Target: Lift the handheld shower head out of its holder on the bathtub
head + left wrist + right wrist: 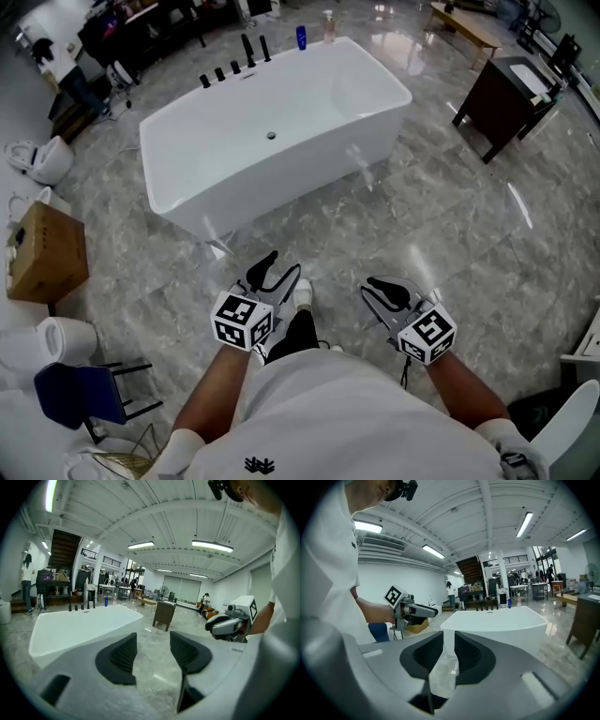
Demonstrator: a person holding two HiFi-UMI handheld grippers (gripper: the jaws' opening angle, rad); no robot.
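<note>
Open floor up to the bathtub, with the fittings on its far side

Bare marble floor (pixel 394 225) lies between the left hand-held gripper (pixel 278 270), the right hand-held gripper (pixel 384 291) and the near wall of the bathtub (pixel 281 192). The row of black fittings (pixel 234 64) stands on the far rim, across the wide basin, with a blue bottle (pixel 301 37) near it. Floor runs free round both ends of the tub. A toilet (pixel 39 159) and a cardboard box (pixel 45 251) stand well apart on the left, and a dark cabinet (pixel 506 94) well apart on the right.
</note>
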